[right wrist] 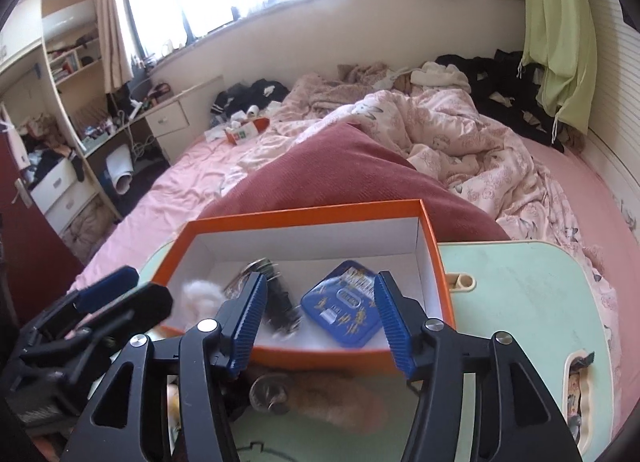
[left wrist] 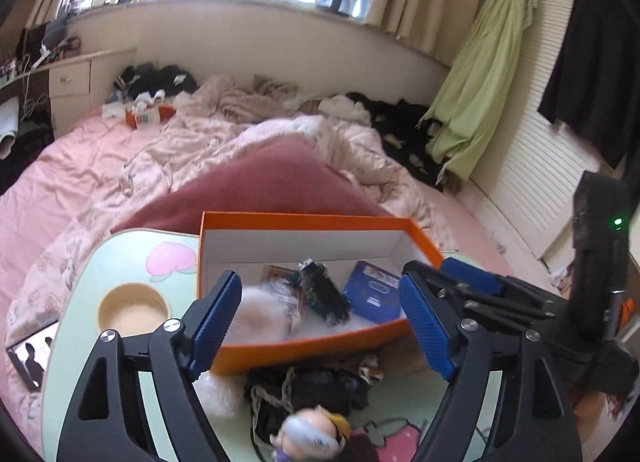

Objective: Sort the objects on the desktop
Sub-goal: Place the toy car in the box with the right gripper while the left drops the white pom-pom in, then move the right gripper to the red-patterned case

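While both grippers are held over the mint-green lap table (right wrist: 520, 286), the orange box (left wrist: 304, 350) is seen sitting on that table with its top open, white inside and bright orange outside, so it's pretty easy to spot. Inside the box a blue tin (right wrist: 344, 308) with gold markings is laid flat toward the right, a dark, blurry bundle (left wrist: 326, 294) with shiny bits is parked in the middle, and a white fluffy thing (left wrist: 260, 312) is tucked at the left end. The left gripper (left wrist: 320, 324) is spread wide with nothing caught between its blue ribbed pads, and it's hung just over the near wall of the box. The right gripper (right wrist: 320, 326) is likewise held wide apart and empty, also above the near edge. On the table in front of the box, a black tangle with a braided cord (left wrist: 304, 390) is left lying, a white-haired little doll figure (left wrist: 316, 438) is seen right at the bottom edge, and a tan furry piece with a metal ring (right wrist: 320, 398) is shown in the right wrist view; it's too smeared to say more. A round cup hole (left wrist: 134, 308) is cut in the table's left side.
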A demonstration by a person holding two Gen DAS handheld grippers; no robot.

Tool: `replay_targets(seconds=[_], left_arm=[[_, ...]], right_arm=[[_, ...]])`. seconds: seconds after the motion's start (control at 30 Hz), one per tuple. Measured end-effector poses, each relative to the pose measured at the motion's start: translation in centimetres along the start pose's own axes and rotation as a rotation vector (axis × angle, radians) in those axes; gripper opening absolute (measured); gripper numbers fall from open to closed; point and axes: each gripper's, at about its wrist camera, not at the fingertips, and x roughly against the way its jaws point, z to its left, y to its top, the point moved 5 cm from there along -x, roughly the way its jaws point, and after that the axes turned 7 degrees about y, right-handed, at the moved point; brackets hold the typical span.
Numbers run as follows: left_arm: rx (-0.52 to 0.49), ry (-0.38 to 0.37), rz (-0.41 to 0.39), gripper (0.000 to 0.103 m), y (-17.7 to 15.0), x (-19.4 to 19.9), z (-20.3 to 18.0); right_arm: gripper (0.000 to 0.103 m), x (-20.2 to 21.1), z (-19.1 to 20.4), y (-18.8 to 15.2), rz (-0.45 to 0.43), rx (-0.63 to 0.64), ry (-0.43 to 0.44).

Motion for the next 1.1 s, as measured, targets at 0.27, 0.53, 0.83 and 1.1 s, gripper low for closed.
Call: replay_targets(seconds=[0.27, 0.53, 0.83, 1.1], left_arm=[[-0.037, 0.046, 0.036, 0.081, -4.9, 4.3, 1.1], [-0.057, 0.158, 0.169, 0.081, -13.1, 4.8, 3.3], [-0.180, 0.229, 0.058, 0.103, -15.2, 4.5, 1.6], [-0.175, 0.213, 0.023, 0.103, -15.0, 4.3, 2.0]], right_arm=[[0.078, 4.8, 2.5, -4.7, 0.011, 0.049, 0.046], [0.081, 4.8, 3.5, -11.4, 0.195, 0.108, 0.027], [0.096, 2.3, 2.7, -14.0, 0.325, 0.126, -0.099], [0.103, 1.8, 2.3, -14.1, 0.336, 0.121, -0.105]])
